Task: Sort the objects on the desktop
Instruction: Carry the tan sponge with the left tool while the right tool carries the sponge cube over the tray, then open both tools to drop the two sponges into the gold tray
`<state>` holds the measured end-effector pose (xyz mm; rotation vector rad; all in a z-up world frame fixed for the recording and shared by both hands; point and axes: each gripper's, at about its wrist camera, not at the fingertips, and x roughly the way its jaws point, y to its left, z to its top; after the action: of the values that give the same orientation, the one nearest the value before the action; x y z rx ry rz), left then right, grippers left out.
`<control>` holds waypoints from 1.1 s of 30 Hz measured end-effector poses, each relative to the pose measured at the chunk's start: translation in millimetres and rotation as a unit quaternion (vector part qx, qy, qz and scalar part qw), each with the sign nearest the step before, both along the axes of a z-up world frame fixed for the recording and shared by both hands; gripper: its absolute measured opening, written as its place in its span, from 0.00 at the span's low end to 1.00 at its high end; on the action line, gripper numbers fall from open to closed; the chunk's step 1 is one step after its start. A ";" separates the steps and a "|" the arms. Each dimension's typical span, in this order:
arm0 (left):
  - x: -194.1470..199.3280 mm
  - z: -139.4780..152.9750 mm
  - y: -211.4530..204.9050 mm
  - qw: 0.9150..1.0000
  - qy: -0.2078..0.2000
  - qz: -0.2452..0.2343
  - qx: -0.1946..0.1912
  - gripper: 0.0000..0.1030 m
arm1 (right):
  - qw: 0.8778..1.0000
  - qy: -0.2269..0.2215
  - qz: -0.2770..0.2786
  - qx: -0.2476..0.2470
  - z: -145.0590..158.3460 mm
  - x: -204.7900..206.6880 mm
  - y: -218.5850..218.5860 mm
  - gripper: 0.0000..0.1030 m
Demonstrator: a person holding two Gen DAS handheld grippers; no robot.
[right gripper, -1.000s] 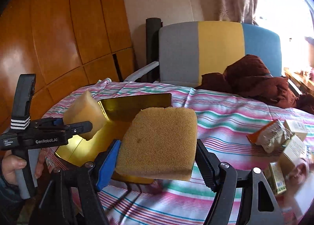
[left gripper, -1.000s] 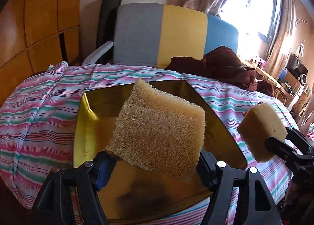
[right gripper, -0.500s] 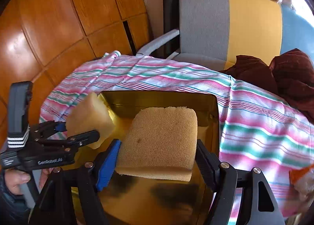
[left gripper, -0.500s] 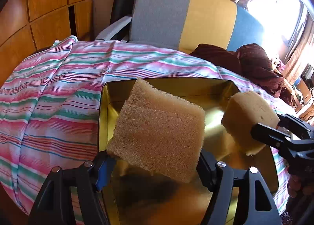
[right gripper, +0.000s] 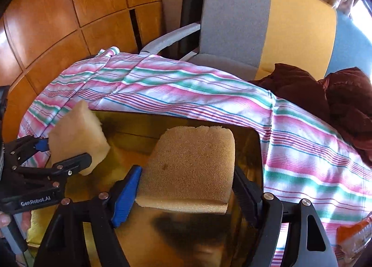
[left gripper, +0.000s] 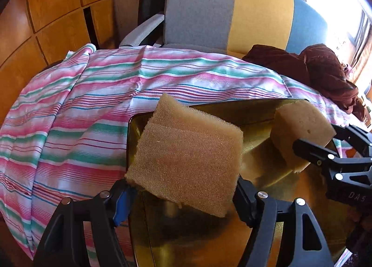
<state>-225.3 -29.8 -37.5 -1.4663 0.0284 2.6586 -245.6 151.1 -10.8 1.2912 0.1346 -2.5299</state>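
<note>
While each gripper carries a sponge above the gold tray (left gripper: pixel 262 113), neither sponge touches the tray's floor. The left gripper (left gripper: pixel 183 188) is closed on a tan sponge (left gripper: pixel 186 150), its fingers pressing the sponge's near corners; the sponge is tilted, its far corner raised over the tray's far-left rim. In the right wrist view that same gripper (right gripper: pixel 62 153) comes in from the left edge, a hand (right gripper: pixel 4 220) partly visible on its handle. The right gripper (right gripper: pixel 186 188) is clamped on a second, thicker sponge (right gripper: pixel 190 164), held nearly level over the middle of the tray (right gripper: pixel 253 141), with a blue pad on its left finger (right gripper: pixel 126 195) pressed against the sponge's side. From the left wrist view the right gripper (left gripper: pixel 325 146) enters from the right, and the thick sponge (left gripper: pixel 300 132) hangs over the tray's right part — near the tan sponge but apart from it. The tray lies on a striped cloth (left gripper: pixel 81 108) of pink, green and white that covers the tabletop. Its shiny floor mirrors dark shapes of the grippers. Beyond the far edge stands a chair (right gripper: pixel 255 25) with grey, yellow and blue panels, and a dark red garment (right gripper: pixel 325 95) is heaped at the far right. An orange packet (right gripper: pixel 353 234) lies at the near right edge of the cloth. Wooden panels (right gripper: pixel 69 11) fill the left background.
</note>
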 end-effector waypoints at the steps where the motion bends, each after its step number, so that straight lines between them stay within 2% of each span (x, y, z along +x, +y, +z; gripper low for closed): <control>1: -2.3 -1.3 2.6 1.000 0.000 -0.001 -0.006 0.72 | 1.000 0.002 -0.003 -0.001 0.3 -0.5 1.2 0.81; 4: -8.1 -4.6 10.3 1.000 -0.004 -0.006 -0.024 0.72 | 1.000 0.011 -0.009 -0.003 2.7 0.1 5.0 0.85; 6: -8.9 -4.9 10.6 1.000 -0.009 -0.004 -0.017 0.72 | 1.000 0.018 -0.009 -0.012 6.2 2.1 8.3 0.88; 13: 5.5 8.9 -10.6 0.997 -0.015 0.005 0.079 0.73 | 0.996 0.050 -0.019 -0.066 27.2 30.2 31.2 0.88; 16: 8.5 9.0 -10.3 0.999 -0.007 0.022 0.042 0.72 | 0.994 0.055 -0.024 -0.093 31.9 47.2 41.5 0.88; 19: 0.9 4.0 4.9 1.000 -0.015 0.008 0.023 0.73 | 0.992 0.061 -0.030 -0.110 36.6 65.9 49.7 0.88; 20: -2.6 2.2 10.5 1.000 -0.020 0.000 0.023 0.73 | 0.991 0.065 -0.031 -0.112 38.2 72.4 52.1 0.88; 23: -8.5 0.4 16.8 0.997 -0.043 0.008 0.068 0.73 | 0.990 0.077 -0.031 -0.113 42.8 94.8 61.7 0.89; 26: -5.3 6.7 12.7 0.996 -0.032 0.044 0.071 0.74 | 0.987 0.086 -0.033 -0.129 44.9 118.8 77.8 0.91; 29: -1.9 11.2 7.2 0.995 -0.031 0.056 0.070 0.80 | 0.984 0.086 -0.042 -0.149 40.8 136.1 93.1 0.92; 33: -7.8 7.7 1.4 0.993 -0.048 0.069 0.078 0.81 | 0.980 0.073 -0.058 -0.174 30.6 149.2 106.4 0.92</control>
<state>-233.1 -28.4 -29.9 -1.5967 -0.2927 2.6197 -96.4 257.5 19.8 1.0043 -0.3472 -2.5931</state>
